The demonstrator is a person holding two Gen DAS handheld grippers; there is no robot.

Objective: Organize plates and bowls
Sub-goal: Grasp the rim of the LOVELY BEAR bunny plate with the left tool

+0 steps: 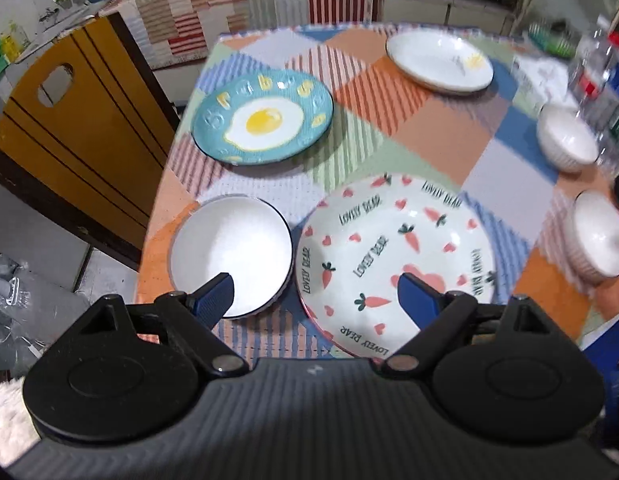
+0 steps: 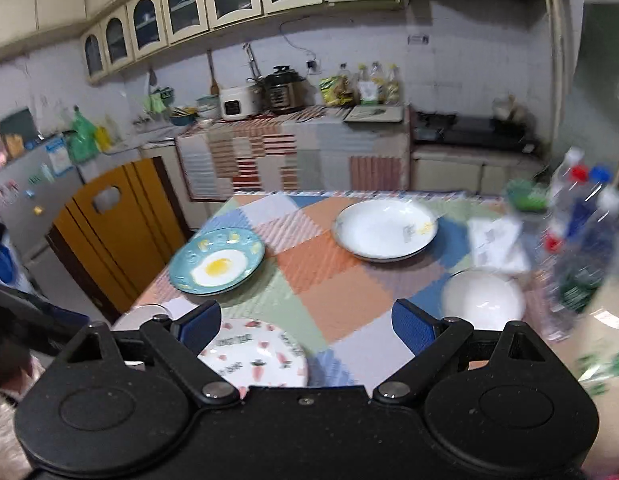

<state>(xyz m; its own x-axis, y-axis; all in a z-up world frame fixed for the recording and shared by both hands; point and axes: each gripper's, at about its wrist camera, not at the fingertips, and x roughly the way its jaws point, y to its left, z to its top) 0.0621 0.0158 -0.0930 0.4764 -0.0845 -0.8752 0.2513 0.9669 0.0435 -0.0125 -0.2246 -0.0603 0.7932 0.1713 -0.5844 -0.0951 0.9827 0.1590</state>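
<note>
Grippers hover spread and empty: left gripper (image 1: pixel 313 296) above the round white carrot-print plate (image 1: pixel 393 264) lying flat near, plain white bowl (image 1: pixel 229 252) touching its left; right gripper (image 2: pixel 307 326) higher over the checkered tablecloth (image 2: pixel 333 280).

Glossy glazed ceramic carrot plate (image 1: pixel 393 256) and white bowl (image 1: pixel 229 248) — on a woven, matt tablecloth (image 1: pixel 429 120).

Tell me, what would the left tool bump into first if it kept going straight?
Probably the carrot plate: the left tool is open and points down between it and the white bowl. Depth is unclear.
</note>
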